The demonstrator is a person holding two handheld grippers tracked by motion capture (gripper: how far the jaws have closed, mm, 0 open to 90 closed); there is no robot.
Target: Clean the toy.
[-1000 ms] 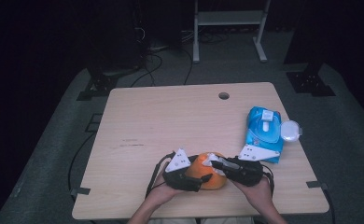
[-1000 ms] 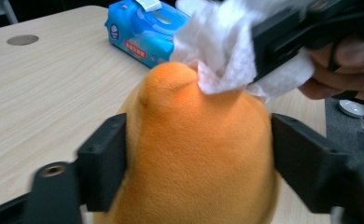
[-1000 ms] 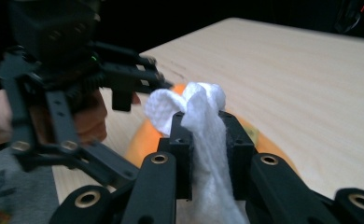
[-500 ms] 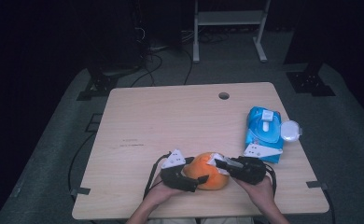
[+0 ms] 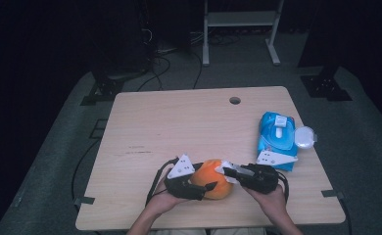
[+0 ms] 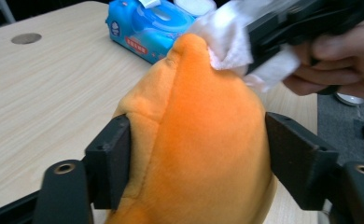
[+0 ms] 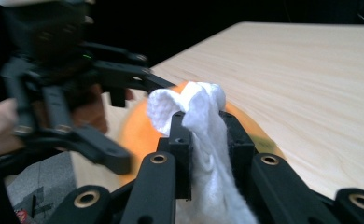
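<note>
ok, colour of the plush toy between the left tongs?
Orange plush toy, seen best in the left gripper view.

My high view looks forward and down from above my side of the table [image 5: 179, 122], far enough back to take in its whole top and the floor beyond. My left gripper view rides low and very close, facing across the table toward the blue wipes pack [image 6: 147, 28], with the orange plush toy [image 6: 203, 140] just in front of the lens. My right gripper view sits equally close, facing the opposite way, past the white wipe [image 7: 199, 135]. All three share the toy, the wipe and the near table edge.
</note>
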